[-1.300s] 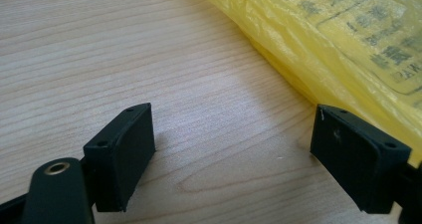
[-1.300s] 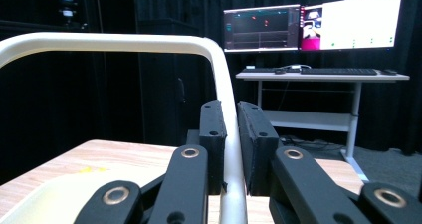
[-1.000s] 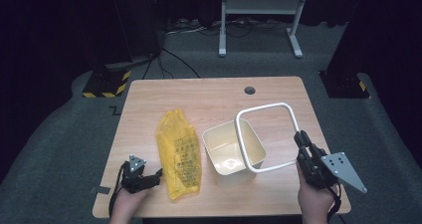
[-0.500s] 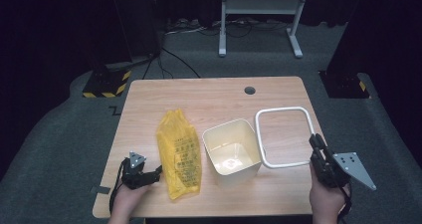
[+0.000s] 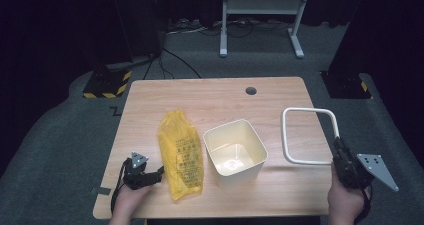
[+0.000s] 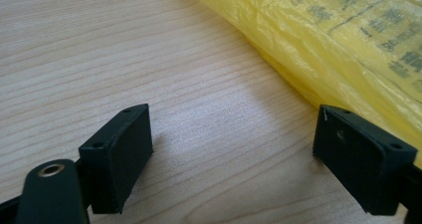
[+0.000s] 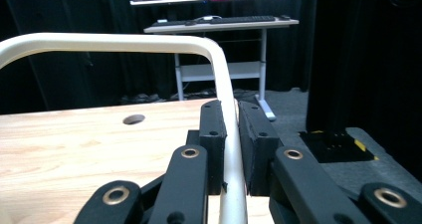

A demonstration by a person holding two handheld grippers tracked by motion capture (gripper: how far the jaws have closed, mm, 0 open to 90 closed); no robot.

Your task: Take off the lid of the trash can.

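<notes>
A white rounded-square frame [image 5: 286, 135] hangs over the table's right edge, its right rail clamped in my right gripper [image 5: 340, 149]. In the right gripper view the two black jaws are shut on that thin white rail [image 7: 231, 134], with the frame [image 7: 124, 42] arching away ahead. An open cream bin [image 5: 235, 152] stands upright at the table's middle front. Left of it lies a flat yellow plastic bag [image 5: 180, 155]. My left gripper [image 5: 150, 175] rests on the wood by the bag's near left edge. Its jaws [image 6: 234, 169] stand wide open, with the yellow bag [image 6: 323, 35] beside the right pad [image 6: 358, 159].
The wooden table [image 5: 210, 100] has a round cable hole [image 5: 251, 91] near its far edge. Beyond it stand a metal stand's legs [image 5: 260, 15] and a black-and-yellow striped block [image 5: 105, 82] on the floor. A far desk with a keyboard [image 7: 224, 21] faces the right gripper.
My right gripper has carried the white frame from above the bin to the right and lower, out over the table's right edge. The left gripper has stayed put.
</notes>
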